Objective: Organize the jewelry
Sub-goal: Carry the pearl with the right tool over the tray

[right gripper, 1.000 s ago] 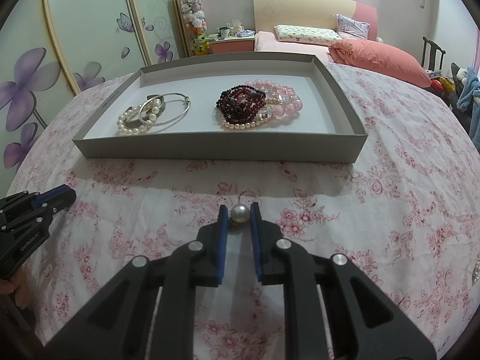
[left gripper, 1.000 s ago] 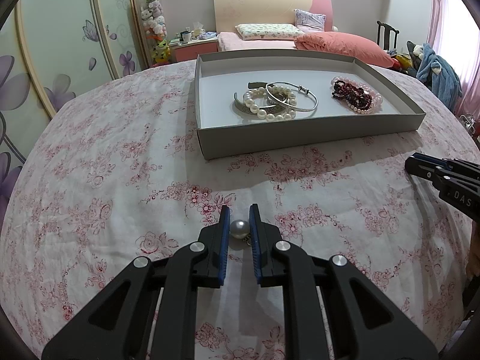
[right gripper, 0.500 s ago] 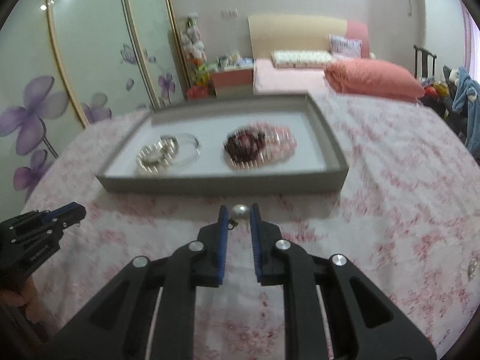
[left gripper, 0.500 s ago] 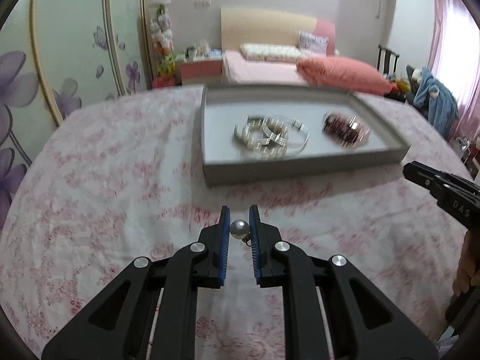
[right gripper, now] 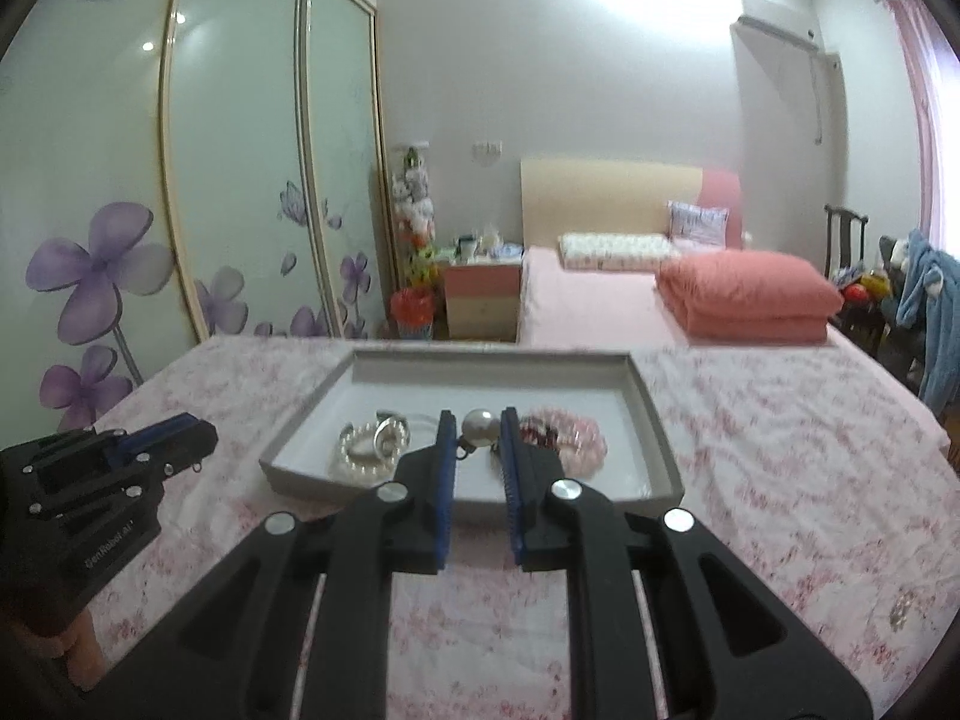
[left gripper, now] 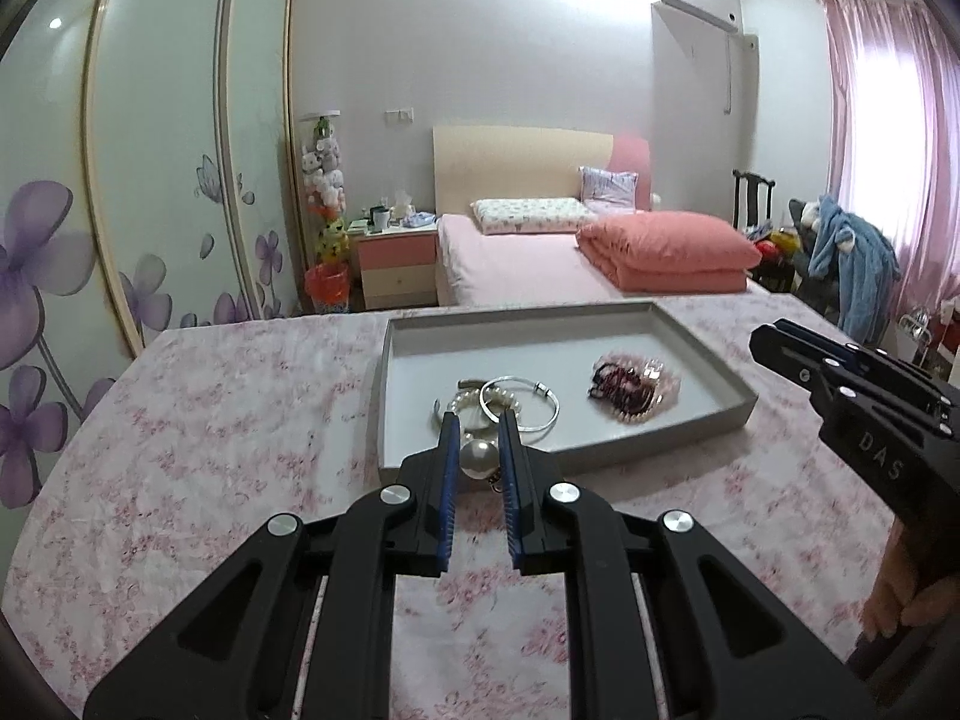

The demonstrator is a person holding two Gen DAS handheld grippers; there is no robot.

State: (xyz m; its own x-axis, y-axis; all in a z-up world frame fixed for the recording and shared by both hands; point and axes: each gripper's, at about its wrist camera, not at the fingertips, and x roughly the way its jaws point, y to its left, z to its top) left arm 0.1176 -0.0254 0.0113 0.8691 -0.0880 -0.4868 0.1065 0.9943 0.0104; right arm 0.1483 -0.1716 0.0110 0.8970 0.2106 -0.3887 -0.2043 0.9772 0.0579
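**Two pearl earrings held above the tablecloth, tray ahead**

Two grippers each hold one piece. The left gripper (left gripper: 478, 429) is clamped on a pearl earring (left gripper: 478, 459), its small metal fitting hanging below the bead. The right gripper (right gripper: 477, 427) is clenched on a second pearl earring (right gripper: 479, 426) in the same manner. Both are raised over the cloth, short of the grey tray (left gripper: 708, 414), which already holds a pearl bracelet (left gripper: 465, 405) and silver bangle (left gripper: 543, 408) at left and a dark red and pink bead cluster (left gripper: 633, 387) at right.

Risk, as judged: each pearl is round and gripped only at its sides, so a slackened grip or a jolt could let it roll out onto the cloth. Released too early, it would land outside the tray wall. Dropped onto the bracelets, the fitting may snag.

Surface: pink floral tablecloth (left gripper: 210, 420), somewhat creased. Room: wardrobe doors with purple flowers (right gripper: 102, 264) at left, bed with salmon quilt (right gripper: 750, 294) centre, pink curtain (left gripper: 888, 120) at right.
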